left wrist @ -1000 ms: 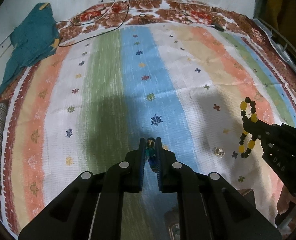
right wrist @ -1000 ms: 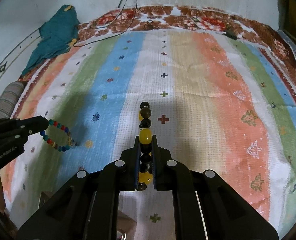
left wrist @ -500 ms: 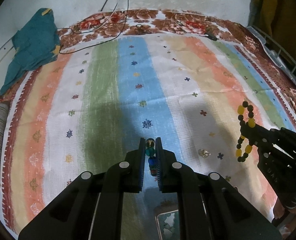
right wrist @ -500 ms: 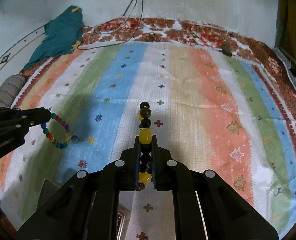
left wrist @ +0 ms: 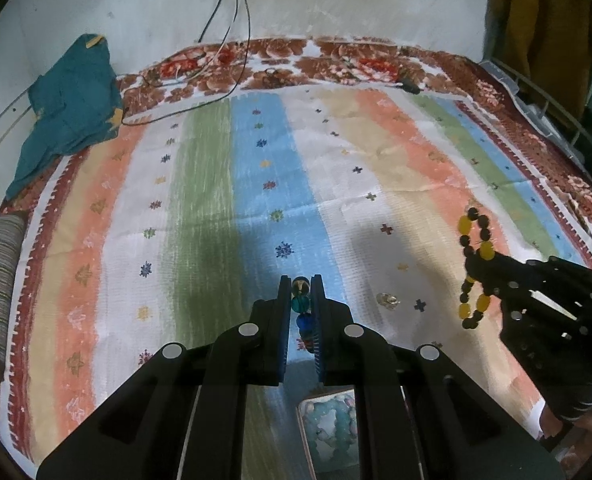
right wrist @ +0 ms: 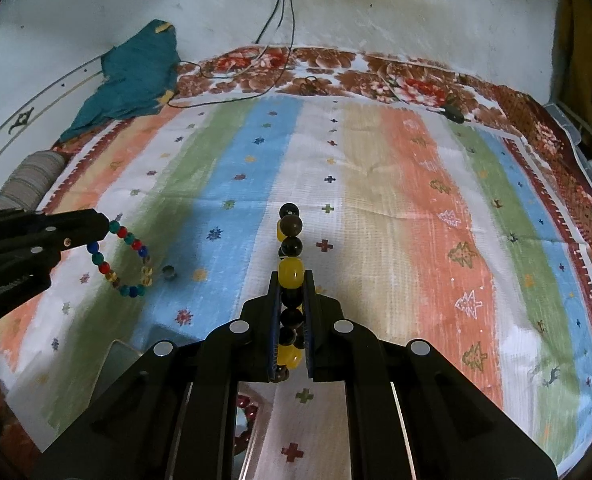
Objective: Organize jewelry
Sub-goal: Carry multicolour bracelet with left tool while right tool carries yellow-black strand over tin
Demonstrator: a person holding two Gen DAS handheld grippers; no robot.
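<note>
Left tool [left wrist: 300, 285] pinching multicoloured bracelet [right wrist: 130, 258], right tool [right wrist: 292, 276] yellow-black bracelet [right wrist: 290, 240]; lettering unreadable.

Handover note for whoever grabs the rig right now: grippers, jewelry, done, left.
Left gripper: shut on the multicolored bead bracelet, which hangs clear of the striped bedsheet.
Right gripper: shut on the yellow-and-black bead bracelet, also in the air.
Loose: a small ring lies on the sheet between the two grippers.
Trays show at the bottom edge of both views; contents unclear.
Done: both bracelets picked up.
Left: place both, then probably collect the ring.
</note>
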